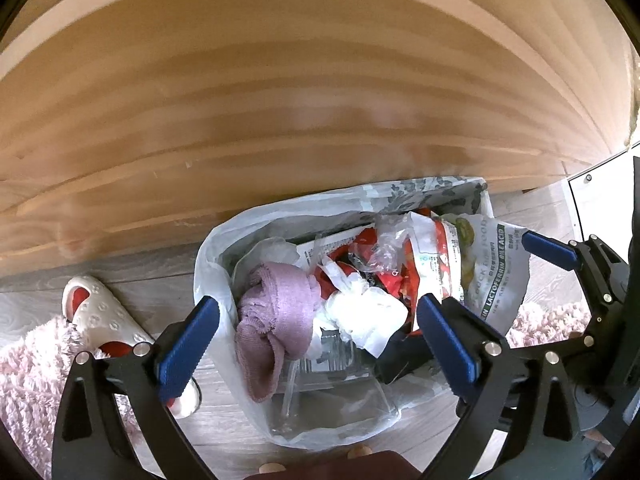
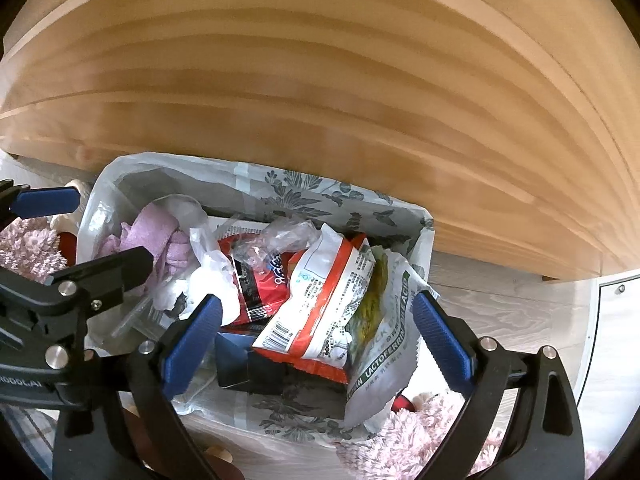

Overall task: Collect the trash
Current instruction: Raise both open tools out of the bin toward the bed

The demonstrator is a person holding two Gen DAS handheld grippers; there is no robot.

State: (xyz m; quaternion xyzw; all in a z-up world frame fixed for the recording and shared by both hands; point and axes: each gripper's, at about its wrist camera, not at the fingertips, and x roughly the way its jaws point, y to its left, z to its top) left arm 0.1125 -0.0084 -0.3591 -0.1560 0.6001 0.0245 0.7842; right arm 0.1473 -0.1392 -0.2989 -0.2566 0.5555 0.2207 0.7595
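Note:
A white plastic trash bag (image 1: 212, 248) with a grey leaf print (image 2: 304, 188) stands open on the floor against a wooden panel. Inside lie a purple cloth (image 1: 276, 308), crumpled white plastic (image 1: 360, 312), a red and white snack packet (image 2: 320, 304), a kiwi-printed packet with a green band (image 2: 384, 332), a dark blue box (image 2: 236, 360) and a clear plastic container (image 1: 332, 360). My left gripper (image 1: 318, 344) hangs open over the bag's left half. Over the packets, my right gripper (image 2: 316, 340) is open too. Neither holds anything.
A tall wooden panel (image 1: 280, 100) rises right behind the bag. A pink shaggy rug (image 1: 28, 368) and a white and red slipper (image 1: 104, 320) lie left of the bag, with more rug (image 2: 420, 432) at its right. A white panel (image 2: 616, 340) stands at far right.

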